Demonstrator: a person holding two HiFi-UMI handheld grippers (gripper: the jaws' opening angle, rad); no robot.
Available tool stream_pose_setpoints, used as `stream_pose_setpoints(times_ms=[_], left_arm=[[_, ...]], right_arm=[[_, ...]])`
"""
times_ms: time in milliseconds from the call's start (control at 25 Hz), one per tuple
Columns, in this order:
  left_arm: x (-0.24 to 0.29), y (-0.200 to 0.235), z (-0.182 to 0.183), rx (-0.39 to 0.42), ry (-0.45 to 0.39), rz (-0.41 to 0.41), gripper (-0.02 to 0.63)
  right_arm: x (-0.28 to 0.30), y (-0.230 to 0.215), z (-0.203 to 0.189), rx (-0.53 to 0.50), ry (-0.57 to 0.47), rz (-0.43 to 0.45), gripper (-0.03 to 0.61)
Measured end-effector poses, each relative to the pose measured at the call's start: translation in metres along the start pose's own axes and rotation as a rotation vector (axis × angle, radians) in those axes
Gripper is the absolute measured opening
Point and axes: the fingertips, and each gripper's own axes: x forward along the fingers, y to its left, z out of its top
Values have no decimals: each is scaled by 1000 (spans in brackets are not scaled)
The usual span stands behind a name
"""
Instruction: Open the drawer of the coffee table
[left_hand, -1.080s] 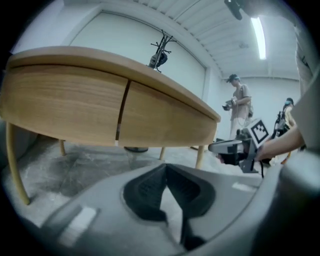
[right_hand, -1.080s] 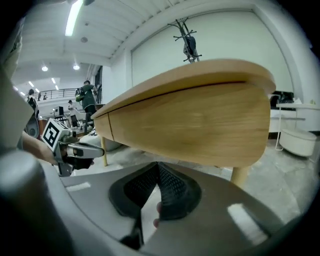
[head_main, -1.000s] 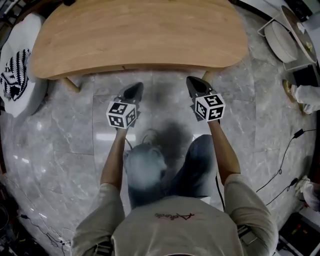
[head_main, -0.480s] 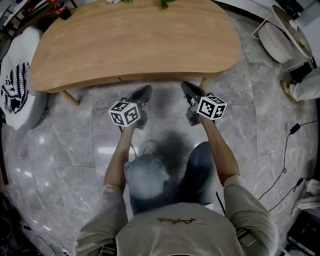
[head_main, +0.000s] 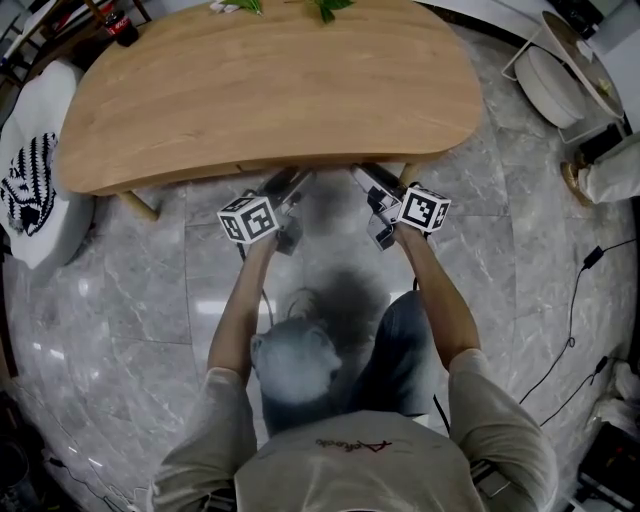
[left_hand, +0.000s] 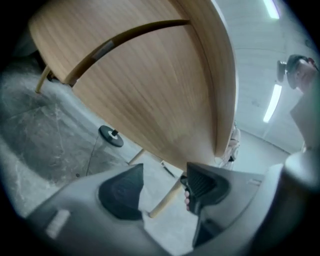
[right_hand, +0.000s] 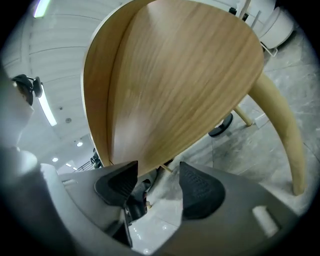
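Note:
The oval wooden coffee table fills the top of the head view, and its drawer front shows as a thin band under the near edge. My left gripper and right gripper both reach just under that edge, side by side. In the left gripper view the wood panel with a dark curved seam looms close ahead of my left gripper. Its jaws are opening with nothing between them. In the right gripper view my right gripper faces the wood underside, jaws opening and empty.
A white seat with a black-and-white cloth stands at the left. A cola bottle and green leaves sit at the table's far edge. A white rack and floor cables lie at the right. Table legs slant outward.
Both grippers have moved forward to the table's near edge and rolled. Their jaws, shut before, now stand apart.

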Motion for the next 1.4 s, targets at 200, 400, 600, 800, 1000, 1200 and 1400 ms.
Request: stream_pose_setpoints(times_ms=[200,400,600,800,1000,1200,1400], left_arm=[[1,-4,17,-31,-64,-38,258],[0,-10,19,4,-76,-68,186],[0,-11,17,20,-67,-50,163],[-6,-13,13,26,-70,-36,158],[-14,-23,4,71,-38,-33,153],[-30,-36,-9,69,-40,-30,143],[-47,-55,-24,74,-28,-24,135]], right_arm=[[2,5,4,-2,-25,39,206],[2,5,8,15,-49,55,182],[-3,3,7,43,-68,47,138],[-7,6,1,65,-82,58,116],[-20,12,-8,63,-68,85,97],[-35,25,-22,60,-60,92,97],[-55,38,-35,68,-60,70,105]])
